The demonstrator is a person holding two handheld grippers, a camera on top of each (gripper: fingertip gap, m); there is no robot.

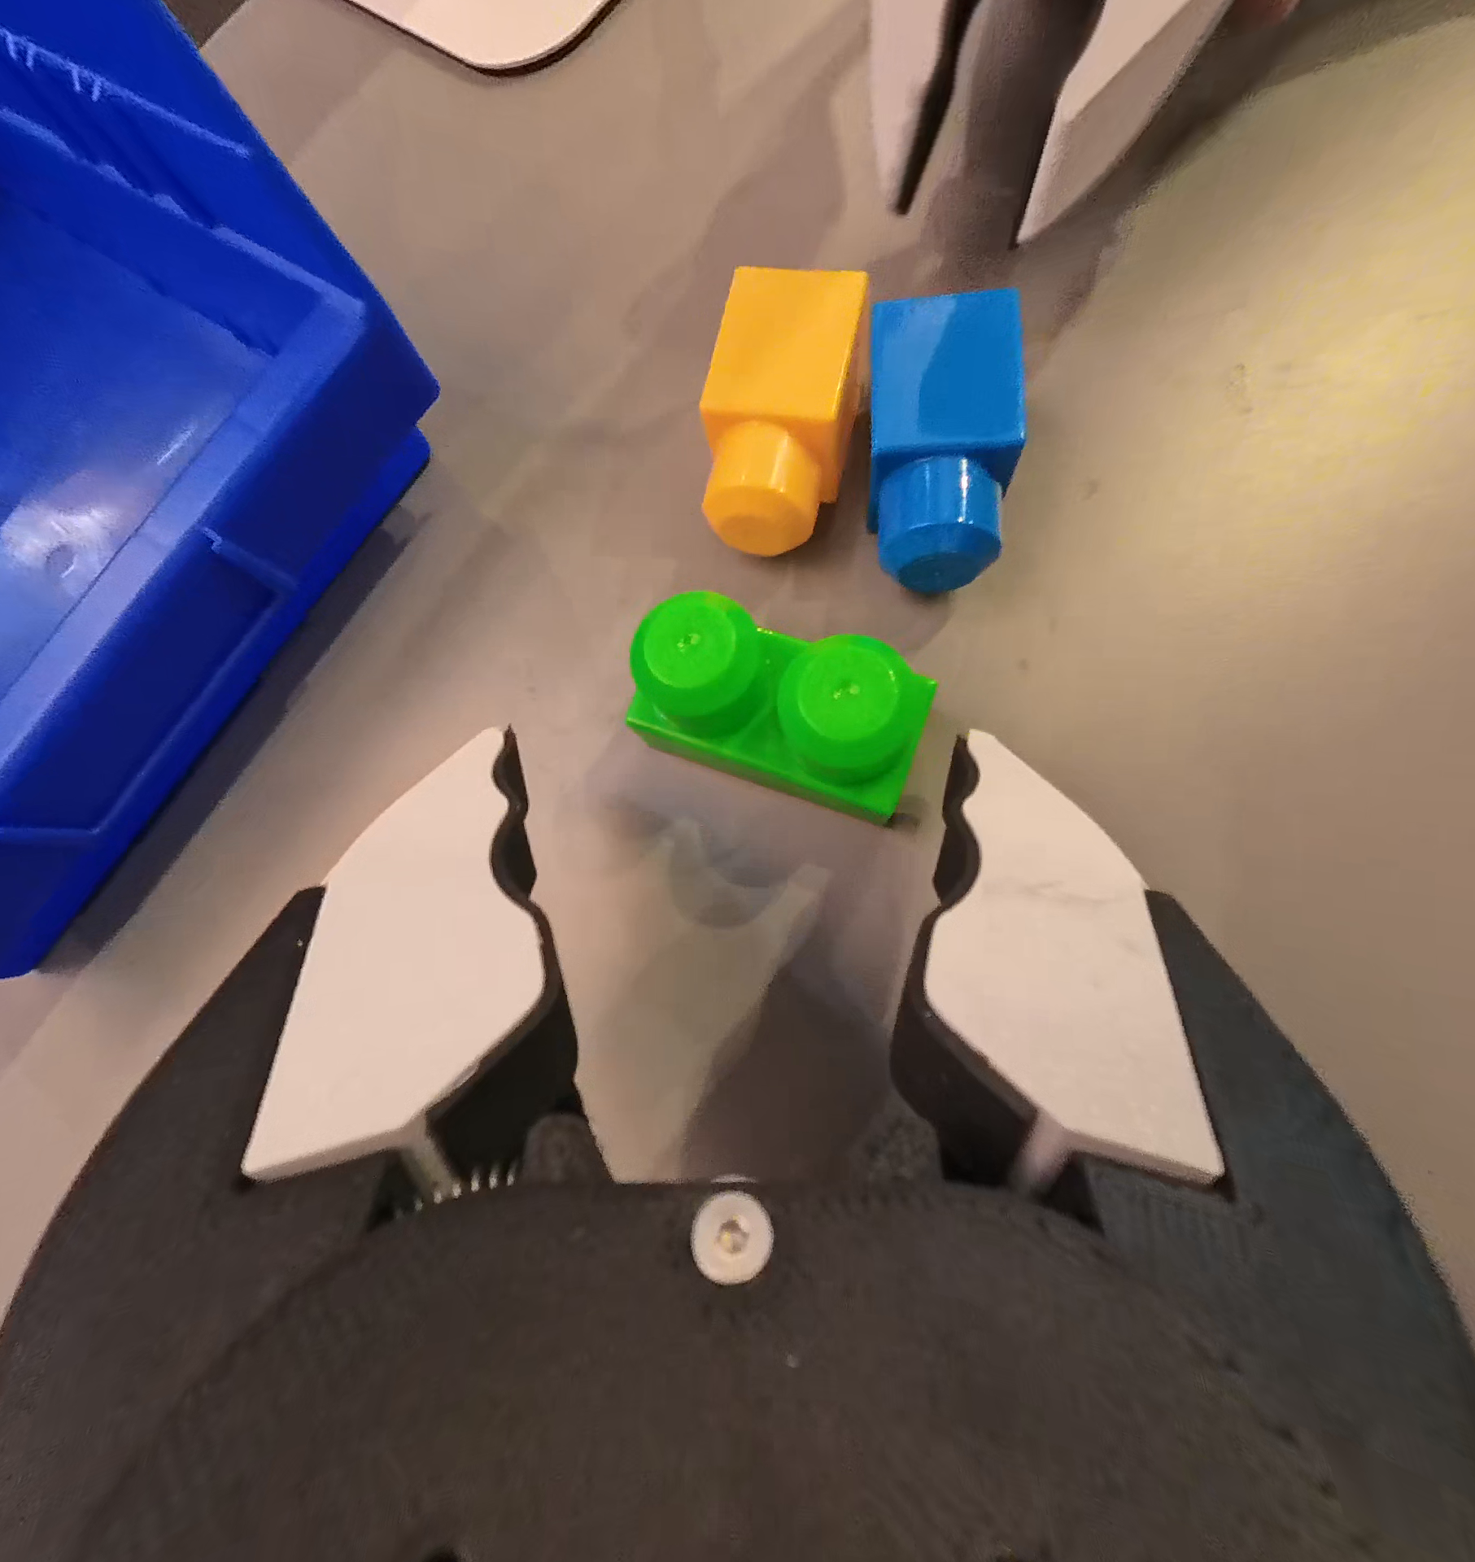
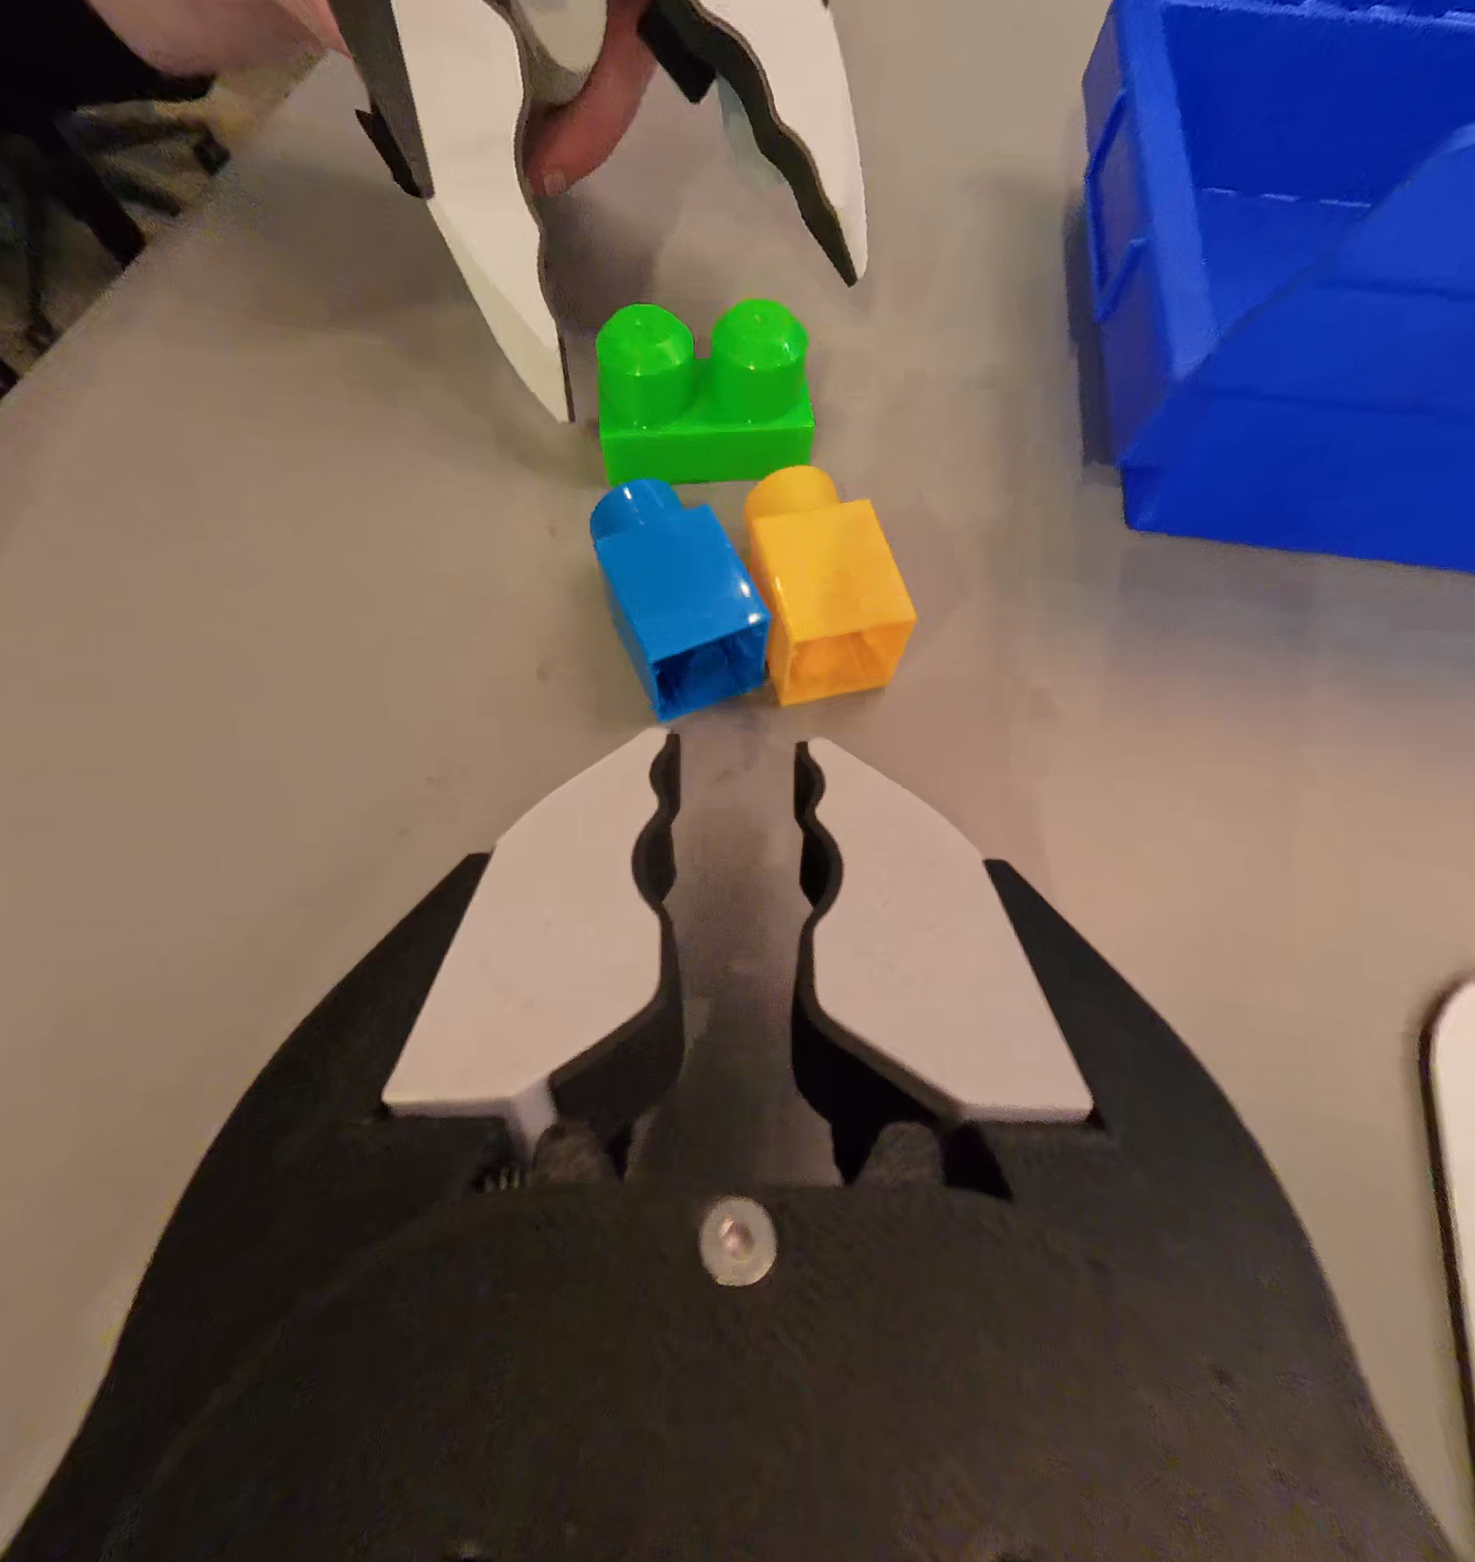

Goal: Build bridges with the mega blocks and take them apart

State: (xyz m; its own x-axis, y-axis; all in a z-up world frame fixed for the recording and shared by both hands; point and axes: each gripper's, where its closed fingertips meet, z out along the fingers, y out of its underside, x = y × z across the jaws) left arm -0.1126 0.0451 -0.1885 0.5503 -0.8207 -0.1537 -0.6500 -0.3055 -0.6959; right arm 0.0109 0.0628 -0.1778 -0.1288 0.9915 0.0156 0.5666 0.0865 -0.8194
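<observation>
Left wrist view shows the left gripper (image 1: 734,740) spread wide with nothing in it. The green block (image 1: 780,706) sits just ahead of its tips, bumps up, and one fingertip (image 1: 983,752) is close beside the block's end. I think the wide spread is there so both fingers can go around the long block.

Past the green block lie the yellow block (image 1: 776,397) and the blue block (image 1: 945,406). They rest on their sides, right next to each other, bumps pointing back at the left gripper. Tipped over like that, they cannot hold up a bridge yet. They probably need standing up first.

From the other side, the right gripper (image 2: 735,744) has its fingers only a little apart and holds nothing. The open bottoms of the blue and yellow blocks face it, just ahead of its tips.

Off to the left gripper's left is a blue bin (image 1: 311,473) on the grey table (image 1: 1224,676).
</observation>
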